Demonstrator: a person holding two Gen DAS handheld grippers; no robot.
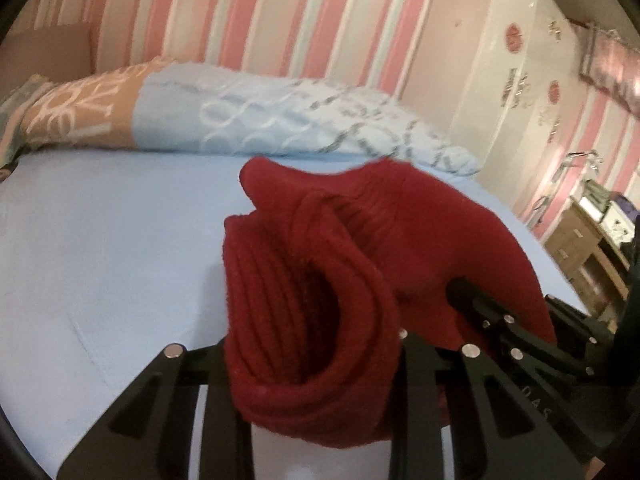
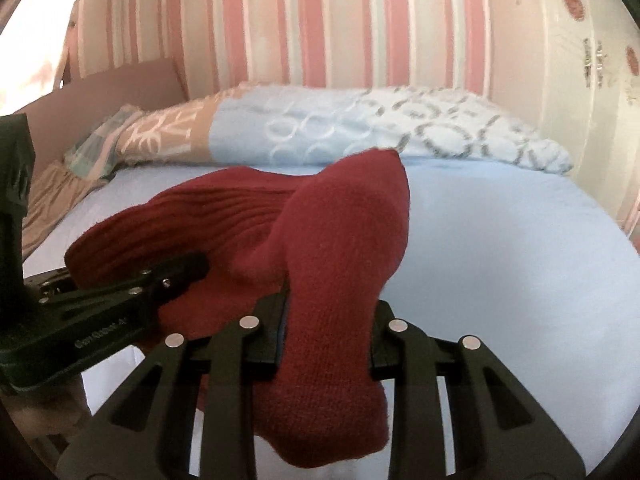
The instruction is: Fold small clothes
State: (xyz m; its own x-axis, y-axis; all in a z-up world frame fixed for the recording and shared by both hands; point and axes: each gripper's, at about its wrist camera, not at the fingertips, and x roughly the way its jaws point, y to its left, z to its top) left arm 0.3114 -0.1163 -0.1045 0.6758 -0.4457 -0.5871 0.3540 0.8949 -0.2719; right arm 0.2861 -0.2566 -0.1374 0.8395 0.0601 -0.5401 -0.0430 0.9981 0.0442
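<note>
A dark red ribbed sock (image 1: 332,280) hangs between both grippers above a light blue bed sheet (image 1: 100,248). My left gripper (image 1: 316,356) is shut on the sock's ribbed cuff end, which bunches between its black fingers. My right gripper (image 2: 326,344) is shut on the sock's (image 2: 340,264) smooth foot end. The right gripper's fingers (image 1: 516,332) show at the right of the left wrist view, against the sock. The left gripper's fingers (image 2: 160,284) show at the left of the right wrist view, clamped on the ribbed part.
A folded blanket (image 1: 248,120) with blue, tan and grey patterns lies along the far side of the bed (image 2: 520,260), below a pink striped wall (image 1: 280,20). A brown cardboard piece (image 2: 112,104) leans at the far left. A wooden cabinet (image 1: 580,240) stands at the right.
</note>
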